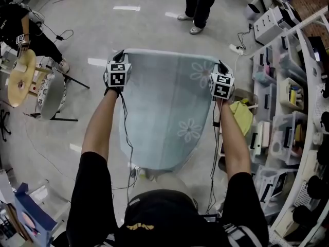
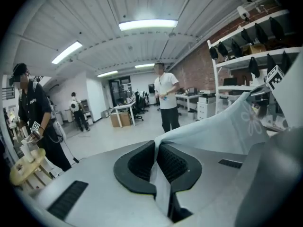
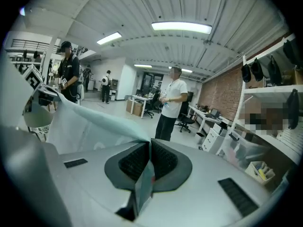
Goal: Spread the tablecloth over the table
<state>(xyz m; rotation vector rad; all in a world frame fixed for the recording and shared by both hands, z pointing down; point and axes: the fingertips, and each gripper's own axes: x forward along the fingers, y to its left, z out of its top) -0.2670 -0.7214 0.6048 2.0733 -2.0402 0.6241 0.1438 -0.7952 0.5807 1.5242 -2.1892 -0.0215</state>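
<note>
A pale blue tablecloth (image 1: 167, 112) with white flower prints hangs stretched between my two grippers in the head view. My left gripper (image 1: 119, 56) is shut on its left top corner, my right gripper (image 1: 220, 65) on its right top corner. In the left gripper view the cloth (image 2: 222, 131) runs off to the right from the closed left gripper (image 2: 158, 151). The right gripper view has the cloth (image 3: 85, 119) leading away to the left out of the closed right gripper (image 3: 149, 148). No table shows under the cloth.
A person in dark trousers (image 1: 199, 6) stands ahead on the grey floor. White shelving (image 1: 288, 112) with bins runs along the right. A round wooden stool (image 1: 20, 78) and another person (image 1: 20, 30) are at the left. A yellow cloth (image 1: 241, 116) lies by the shelves.
</note>
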